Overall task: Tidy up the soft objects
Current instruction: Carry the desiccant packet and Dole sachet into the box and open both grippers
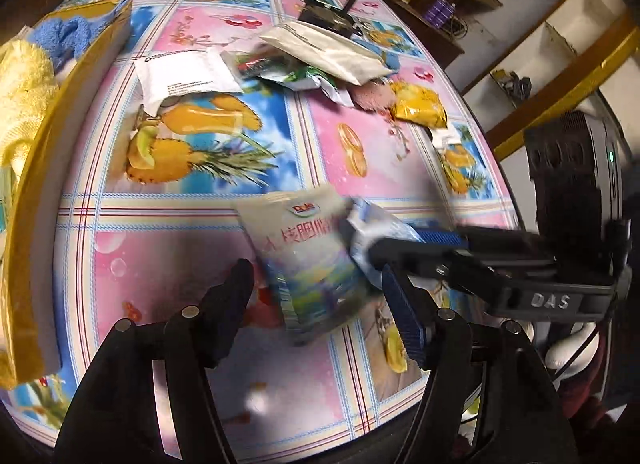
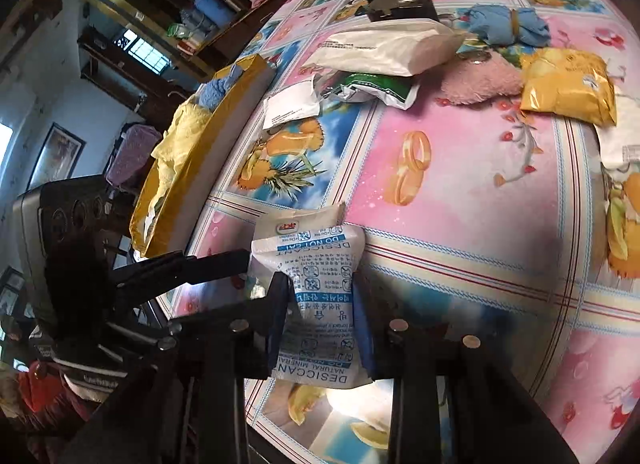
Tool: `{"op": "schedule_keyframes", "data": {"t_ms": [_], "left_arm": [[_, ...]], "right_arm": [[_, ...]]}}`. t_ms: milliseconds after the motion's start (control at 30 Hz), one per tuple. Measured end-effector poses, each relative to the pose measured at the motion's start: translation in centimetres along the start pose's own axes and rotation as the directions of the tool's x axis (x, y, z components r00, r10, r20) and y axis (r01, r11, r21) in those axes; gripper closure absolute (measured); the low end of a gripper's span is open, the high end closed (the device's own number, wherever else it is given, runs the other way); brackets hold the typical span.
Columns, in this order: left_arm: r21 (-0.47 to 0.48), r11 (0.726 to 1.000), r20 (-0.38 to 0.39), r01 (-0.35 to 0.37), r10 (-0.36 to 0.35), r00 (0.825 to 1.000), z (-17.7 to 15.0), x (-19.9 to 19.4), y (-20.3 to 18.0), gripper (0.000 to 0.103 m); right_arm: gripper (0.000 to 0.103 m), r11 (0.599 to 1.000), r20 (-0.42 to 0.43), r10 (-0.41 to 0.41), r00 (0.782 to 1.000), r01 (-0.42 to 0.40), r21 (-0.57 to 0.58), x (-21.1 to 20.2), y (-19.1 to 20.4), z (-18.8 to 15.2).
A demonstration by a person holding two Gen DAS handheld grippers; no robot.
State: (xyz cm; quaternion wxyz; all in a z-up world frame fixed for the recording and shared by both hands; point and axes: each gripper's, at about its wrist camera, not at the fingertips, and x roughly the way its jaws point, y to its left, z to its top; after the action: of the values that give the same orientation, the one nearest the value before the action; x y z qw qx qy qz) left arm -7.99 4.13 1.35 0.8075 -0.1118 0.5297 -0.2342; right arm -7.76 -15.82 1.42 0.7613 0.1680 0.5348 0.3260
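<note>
- Tabletop, under a pink-and-blue fruit-print cover, is carrying everything; a gold-edged box is standing along its left side, with a yellow cloth and a blue towel lying inside.
- Scattered packets are lying at the far side: a white pouch is resting across a green-and-white bag, with a pink plush piece and a yellow packet just beside them.
- Right gripper is holding the desiccant sachet; its jaws are nearly together, pinching the sachet at mid-height above the near edge of the tabletop.
- Left gripper is standing wide apart in the jaws and gripping nothing, though the Dole packet is hanging between them, pressed against the sachet.
- Whether the right jaws are also catching the Dole packet cannot be told.
- Handling, as judged: both packets are looking light, limp and slick-skinned, with loose filling that is likely shifting when squeezed; a hold across the flat body or a sealed edge seems safest, since a corner pinch may be slipping.
</note>
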Motion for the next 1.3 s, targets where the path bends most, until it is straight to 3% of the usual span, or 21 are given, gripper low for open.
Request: {"op": "schedule_keyframes", "data": {"t_ms": [67, 167, 233, 367, 433, 467, 500, 600, 733, 867, 1033, 1200, 1300], "left_arm": [[-0.008, 1.000, 0.002, -0.006, 0.006, 1.000, 0.4, 0.0, 0.2, 0.036], [0.025, 0.998, 0.016, -0.057, 0.057, 0.998, 0.9, 0.3, -0.4, 0.036], [0.091, 0.985, 0.030, -0.144, 0.142, 0.989, 1.2, 1.0, -1.5, 0.036], [0.263, 0.907, 0.074, -0.329, 0.321, 0.944, 0.6, 3.0, -4.1, 0.029], [0.315, 0.872, 0.123, -0.375, 0.354, 0.927, 0.0, 3.4, -5.2, 0.028], [0.318, 0.877, 0.117, -0.361, 0.342, 0.932, 0.0, 3.5, -5.2, 0.029], [0.303, 0.897, 0.097, -0.321, 0.306, 0.947, 0.1, 3.4, -5.0, 0.042], [0.294, 0.908, 0.099, -0.297, 0.280, 0.955, 0.0, 2.8, -4.6, 0.046], [0.205, 0.957, 0.090, -0.204, 0.189, 0.978, 0.1, 0.9, -2.9, 0.048], [0.095, 0.987, 0.159, -0.130, 0.114, 0.981, -0.6, -3.4, -1.1, 0.048], [-0.045, 0.984, 0.272, -0.174, 0.180, 0.945, -1.0, -9.6, 3.5, 0.048], [-0.241, 0.945, 0.313, -0.219, 0.289, 0.904, -1.3, -13.2, 10.3, 0.048], [-0.328, 0.914, 0.306, -0.238, 0.341, 0.889, -1.3, -14.1, 14.0, 0.046]], "right_arm": [[0.072, 0.998, 0.055, 0.047, 0.997, -0.050, 0.039, -1.3, -1.1, -0.5], [0.071, 0.997, 0.142, -0.044, 0.989, 0.034, 0.071, -3.7, -2.5, -1.0], [0.071, 0.995, 0.167, -0.046, 0.985, 0.031, 0.094, -4.7, -3.3, -1.4], [0.071, 0.994, 0.175, -0.072, 0.982, 0.055, 0.097, -5.2, -3.8, -1.1], [0.071, 0.994, 0.173, -0.071, 0.982, 0.056, 0.091, -4.9, -3.7, -1.2], [0.071, 0.995, 0.174, -0.071, 0.982, 0.056, 0.086, -4.7, -3.4, -1.2], [0.071, 0.995, 0.173, -0.069, 0.982, 0.056, 0.081, -4.6, -3.3, -1.1], [0.071, 0.997, 0.171, -0.059, 0.984, 0.048, 0.063, -4.7, -3.1, -0.8], [0.071, 0.998, 0.186, -0.061, 0.981, 0.058, 0.023, -4.8, -1.8, -0.3], [0.071, 0.999, 0.184, -0.042, 0.982, 0.041, 0.005, -4.2, -0.5, 0.3], [0.071, 0.998, 0.167, -0.015, 0.986, 0.025, -0.057, -3.0, 2.6, 1.1], [0.071, 0.991, 0.142, 0.034, 0.989, -0.015, -0.133, -0.9, 7.0, 2.6], [0.071, 0.982, 0.118, 0.053, 0.992, -0.031, -0.185, 0.8, 10.0, 3.7]]}}
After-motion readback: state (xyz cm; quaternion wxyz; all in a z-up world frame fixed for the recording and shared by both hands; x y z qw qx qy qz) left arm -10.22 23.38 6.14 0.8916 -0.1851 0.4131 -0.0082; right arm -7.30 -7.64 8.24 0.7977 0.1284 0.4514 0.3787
